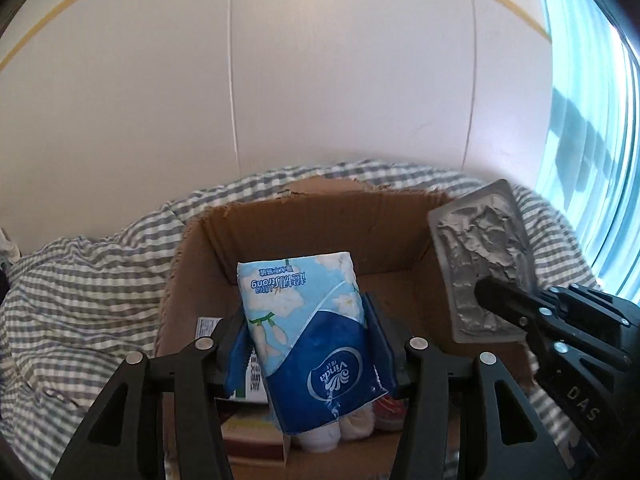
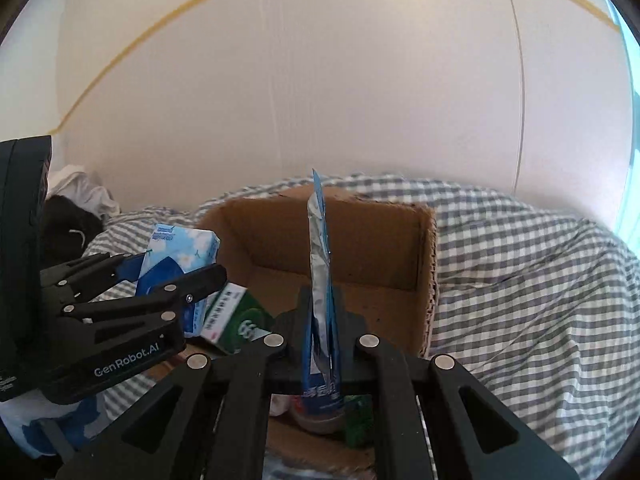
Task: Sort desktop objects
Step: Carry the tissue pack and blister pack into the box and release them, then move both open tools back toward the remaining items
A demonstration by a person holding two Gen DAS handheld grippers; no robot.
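Note:
My left gripper (image 1: 308, 332) is shut on a blue and white Vinda tissue pack (image 1: 312, 332) and holds it over the open cardboard box (image 1: 320, 224). It also shows in the right wrist view (image 2: 180, 256), at the left. My right gripper (image 2: 322, 320) is shut on a flat silver and blue foil pouch (image 2: 320, 264), held edge-on above the same box (image 2: 424, 264). In the left wrist view the pouch (image 1: 480, 256) shows its crinkled silver face at the right, with the right gripper's fingers (image 1: 504, 300) on it.
The box sits on a grey and white checked cloth (image 2: 520, 272). Inside it lie a green and white carton (image 2: 236, 320), a small white bottle (image 1: 320, 436) and other small items. A white wall (image 1: 320, 80) stands behind, a window (image 1: 592, 160) at the right.

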